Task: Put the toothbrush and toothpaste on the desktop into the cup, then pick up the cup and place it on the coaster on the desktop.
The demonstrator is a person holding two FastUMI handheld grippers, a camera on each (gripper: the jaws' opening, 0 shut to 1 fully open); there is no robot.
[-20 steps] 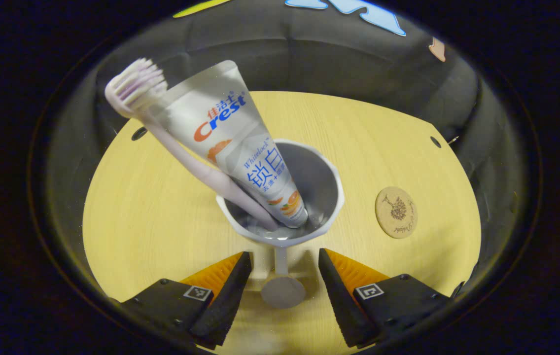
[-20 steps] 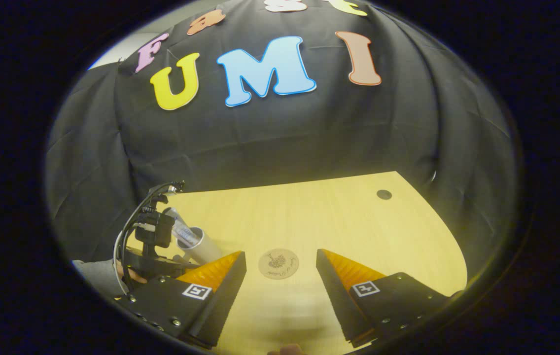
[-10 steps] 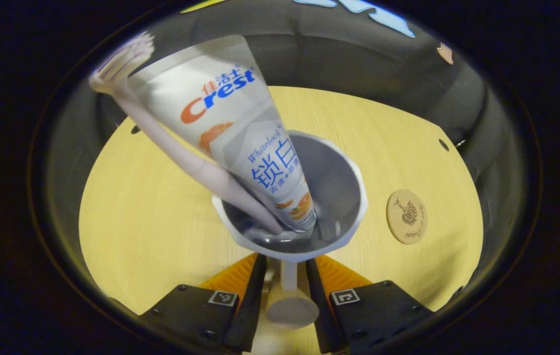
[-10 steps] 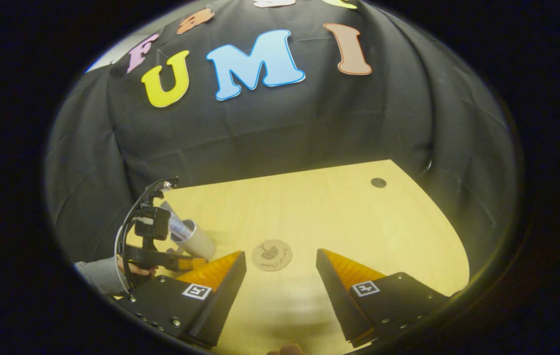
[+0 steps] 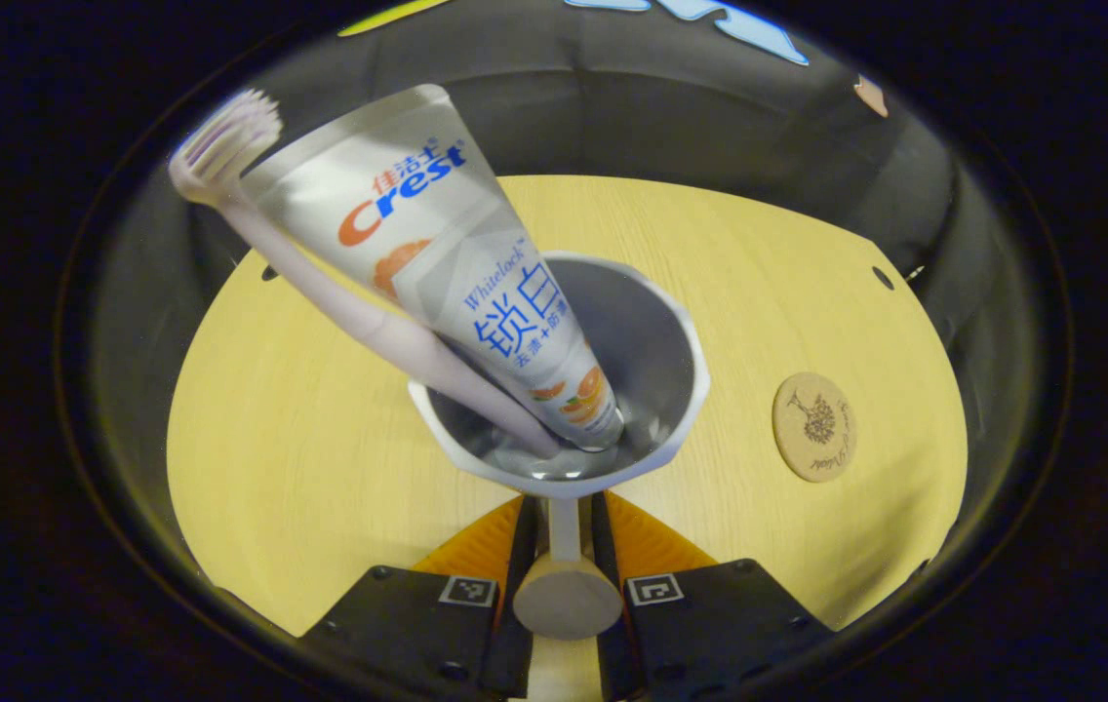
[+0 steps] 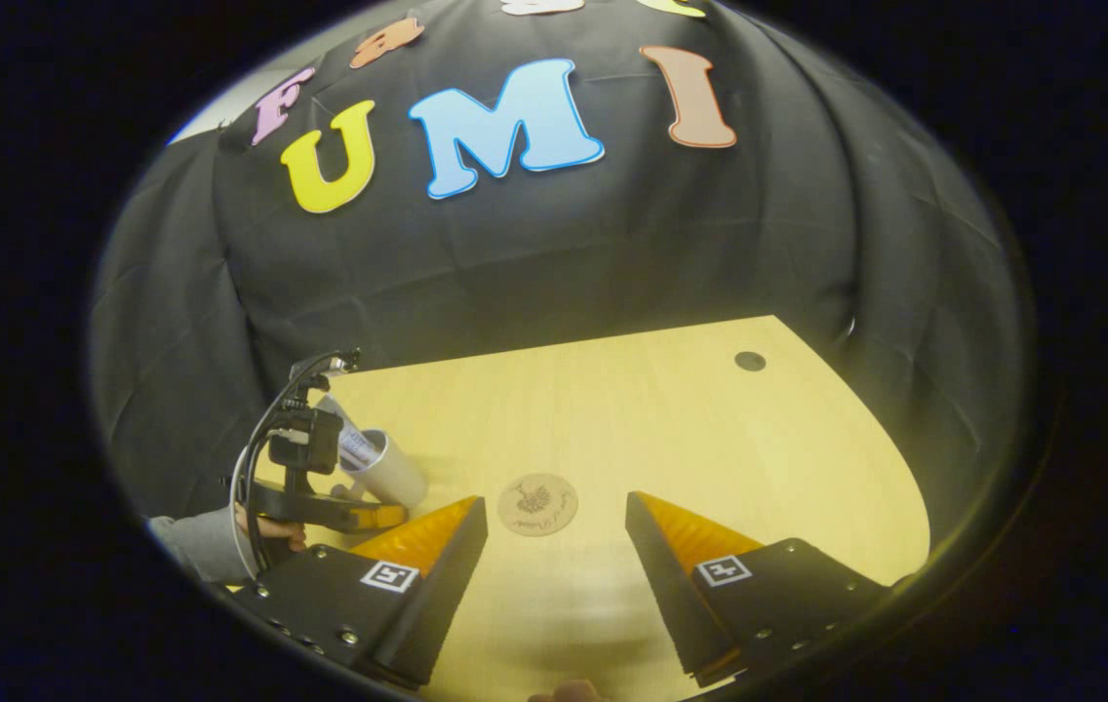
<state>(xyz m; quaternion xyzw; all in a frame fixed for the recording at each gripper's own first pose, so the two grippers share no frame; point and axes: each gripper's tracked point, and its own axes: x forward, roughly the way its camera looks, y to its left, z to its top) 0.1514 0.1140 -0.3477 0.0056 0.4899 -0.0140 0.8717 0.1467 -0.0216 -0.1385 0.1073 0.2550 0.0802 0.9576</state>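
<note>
A white cup (image 5: 671, 390) with a handle stands on the wooden desktop (image 5: 300, 448). A pale purple toothbrush (image 5: 320, 283) and a grey toothpaste tube (image 5: 456, 263) lean out of it to the upper left. My left gripper (image 5: 564, 546) is shut on the cup's handle (image 5: 566, 575). A round cork coaster (image 5: 814, 426) lies to the cup's right. In the right gripper view the cup (image 6: 388, 473) and the left gripper (image 6: 320, 507) sit at the left, the coaster (image 6: 537, 503) ahead. My right gripper (image 6: 554, 575) hovers open above the desktop.
The black cloth wall (image 6: 554, 253) closes the desk's far side. A small dark hole (image 6: 749, 361) marks the desktop (image 6: 632, 419) at the back right, two others (image 5: 882, 278) (image 5: 268, 272) near the far edges. A hand with a grey sleeve (image 6: 193, 546) holds the left gripper.
My left gripper's fingers have closed from wide apart onto the cup's handle. The cup has come a little nearer to the camera. My right gripper has stayed open, tilting slightly.
</note>
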